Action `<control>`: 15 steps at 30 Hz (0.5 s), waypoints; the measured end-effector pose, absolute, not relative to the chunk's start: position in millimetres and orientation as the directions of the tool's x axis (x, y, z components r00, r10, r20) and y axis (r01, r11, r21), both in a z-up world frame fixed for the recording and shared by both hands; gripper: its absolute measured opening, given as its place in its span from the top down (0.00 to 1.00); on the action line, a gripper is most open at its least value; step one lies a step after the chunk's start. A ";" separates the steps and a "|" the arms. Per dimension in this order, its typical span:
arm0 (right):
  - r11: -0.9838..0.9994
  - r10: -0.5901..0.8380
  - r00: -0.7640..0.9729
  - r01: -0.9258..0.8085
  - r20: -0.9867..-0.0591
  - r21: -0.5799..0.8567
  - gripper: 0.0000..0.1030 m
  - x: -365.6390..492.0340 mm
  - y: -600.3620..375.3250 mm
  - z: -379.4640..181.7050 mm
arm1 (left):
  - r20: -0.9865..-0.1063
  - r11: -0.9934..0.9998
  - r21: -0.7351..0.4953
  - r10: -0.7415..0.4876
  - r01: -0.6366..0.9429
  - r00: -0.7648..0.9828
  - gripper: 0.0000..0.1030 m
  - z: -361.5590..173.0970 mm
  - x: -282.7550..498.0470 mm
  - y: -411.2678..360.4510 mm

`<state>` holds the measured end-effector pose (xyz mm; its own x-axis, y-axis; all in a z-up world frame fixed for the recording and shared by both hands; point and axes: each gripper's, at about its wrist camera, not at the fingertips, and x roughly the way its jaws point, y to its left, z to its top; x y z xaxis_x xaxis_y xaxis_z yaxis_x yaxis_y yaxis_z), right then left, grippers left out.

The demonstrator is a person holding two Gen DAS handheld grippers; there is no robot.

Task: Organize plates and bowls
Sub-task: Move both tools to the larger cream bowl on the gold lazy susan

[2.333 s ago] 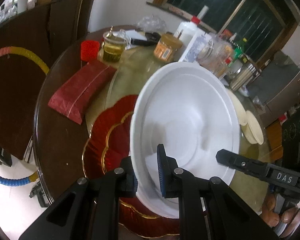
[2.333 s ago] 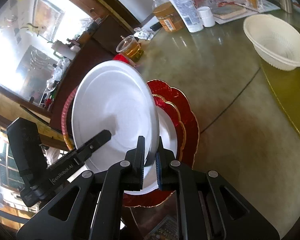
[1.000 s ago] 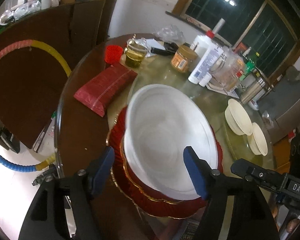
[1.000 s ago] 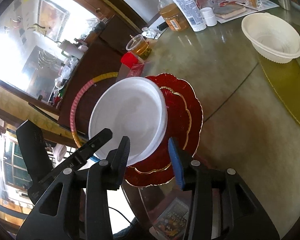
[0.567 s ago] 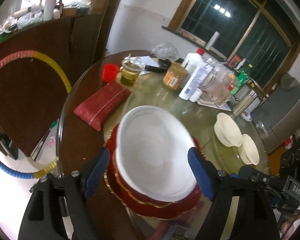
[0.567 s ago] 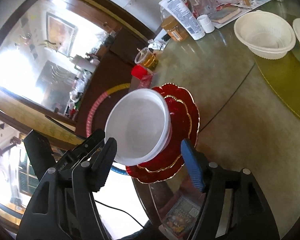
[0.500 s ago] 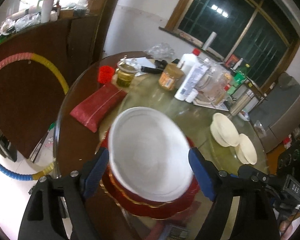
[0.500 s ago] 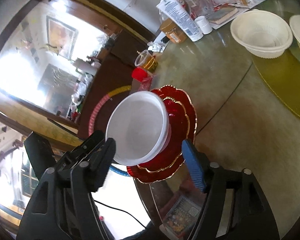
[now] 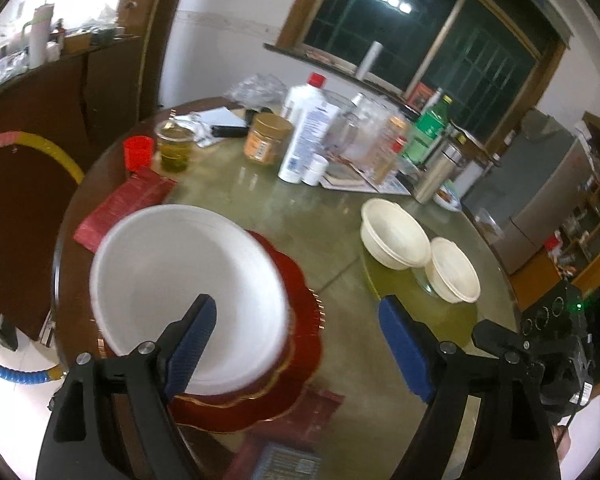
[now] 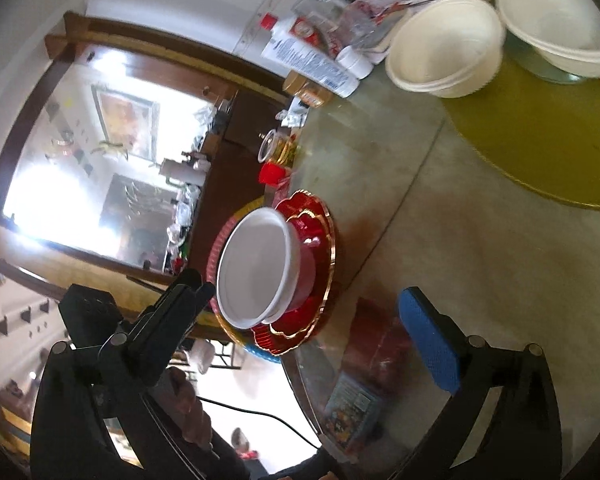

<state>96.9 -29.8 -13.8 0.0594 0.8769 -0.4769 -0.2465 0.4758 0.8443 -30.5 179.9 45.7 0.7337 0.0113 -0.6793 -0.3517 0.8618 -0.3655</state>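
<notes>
Your left gripper has its fingers spread wide with nothing pressed between them. The white plate sits on the stacked red plates at the worktop edge, behind the left finger and clear of both pads. Beyond the right finger, two cream bowls stand just beside each other on the yellow mat. Your right gripper has its jaws opening, fully apart and empty; the white plate lies ahead between its fingers, untouched, with the bowls far up right.
</notes>
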 end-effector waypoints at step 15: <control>0.477 0.861 0.219 -0.035 -0.460 0.878 0.00 125.0 -122.8 -36.6 | -0.723 0.908 -0.336 -0.079 -0.249 0.686 0.19 33.0 37.9 114.9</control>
